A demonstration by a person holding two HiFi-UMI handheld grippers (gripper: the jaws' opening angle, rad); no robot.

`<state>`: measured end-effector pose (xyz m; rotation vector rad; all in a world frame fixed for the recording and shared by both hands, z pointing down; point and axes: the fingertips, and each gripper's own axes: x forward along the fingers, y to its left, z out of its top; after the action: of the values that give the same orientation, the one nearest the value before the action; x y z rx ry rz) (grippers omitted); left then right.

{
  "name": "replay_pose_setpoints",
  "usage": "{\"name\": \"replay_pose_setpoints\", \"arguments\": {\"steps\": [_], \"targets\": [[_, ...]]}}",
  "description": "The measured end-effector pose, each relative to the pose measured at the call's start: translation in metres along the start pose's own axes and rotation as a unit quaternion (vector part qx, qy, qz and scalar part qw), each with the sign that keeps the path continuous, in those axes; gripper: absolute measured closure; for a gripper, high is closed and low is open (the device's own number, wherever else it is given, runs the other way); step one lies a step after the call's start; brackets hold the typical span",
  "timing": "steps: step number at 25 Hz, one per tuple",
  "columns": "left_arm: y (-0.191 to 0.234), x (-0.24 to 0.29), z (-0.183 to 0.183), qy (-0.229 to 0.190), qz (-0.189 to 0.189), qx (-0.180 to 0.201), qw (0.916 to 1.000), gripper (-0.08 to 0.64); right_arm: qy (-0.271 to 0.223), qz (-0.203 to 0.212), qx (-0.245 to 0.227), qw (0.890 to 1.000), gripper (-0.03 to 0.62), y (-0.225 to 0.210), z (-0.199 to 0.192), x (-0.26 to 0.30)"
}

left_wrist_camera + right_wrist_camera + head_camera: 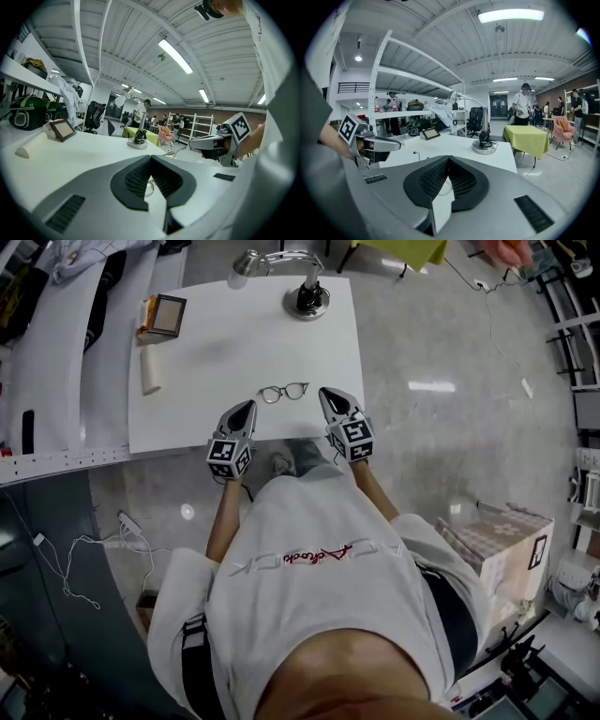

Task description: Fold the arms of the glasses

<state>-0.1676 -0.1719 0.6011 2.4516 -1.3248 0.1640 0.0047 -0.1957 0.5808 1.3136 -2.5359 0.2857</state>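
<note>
A pair of thin dark-rimmed glasses [283,392] lies on the white table [197,418] near its front edge, between my two grippers. The left gripper [248,406] points at them from the lower left, with its jaws meeting at the tips. On the other side the right gripper [327,393] sits just right of the frame, jaws also closed. Neither touches the glasses. In the left gripper view, part of a lens rim [149,187] shows past the closed jaws [150,158]. The right gripper view shows a thin rim [439,187] beyond its jaws [448,158].
A desk lamp [307,298] stands at the table's far edge. A small framed tablet [166,315] and a white roll [150,369] lie at the far left. A cardboard box [497,545] is on the floor to the right. People stand in the background.
</note>
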Motion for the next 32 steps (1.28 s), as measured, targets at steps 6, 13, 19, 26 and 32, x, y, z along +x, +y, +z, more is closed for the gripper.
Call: {"name": "replay_pose_setpoints", "arguments": {"steps": [6, 13, 19, 26, 32], "targets": [[0.015, 0.011, 0.003, 0.014, 0.007, 0.003, 0.9999, 0.532, -0.007, 0.002, 0.011, 1.0, 0.565, -0.013, 0.006, 0.021], [0.027, 0.024, 0.001, 0.037, 0.01, 0.009, 0.9992, 0.532, 0.005, 0.0, 0.026, 1.0, 0.566, -0.029, 0.0, 0.035], [0.025, 0.028, -0.015, 0.059, 0.007, -0.003, 0.9982, 0.532, 0.031, 0.007, 0.042, 0.999, 0.565, -0.031, -0.022, 0.036], [0.025, 0.034, -0.035, 0.087, 0.005, -0.014, 0.9961, 0.532, 0.071, 0.035, 0.062, 0.995, 0.565, -0.024, -0.054, 0.042], [0.029, 0.046, -0.047, 0.125, -0.006, 0.034, 0.9916, 0.533, 0.128, 0.084, -0.007, 0.988, 0.565, -0.008, -0.077, 0.05]]}}
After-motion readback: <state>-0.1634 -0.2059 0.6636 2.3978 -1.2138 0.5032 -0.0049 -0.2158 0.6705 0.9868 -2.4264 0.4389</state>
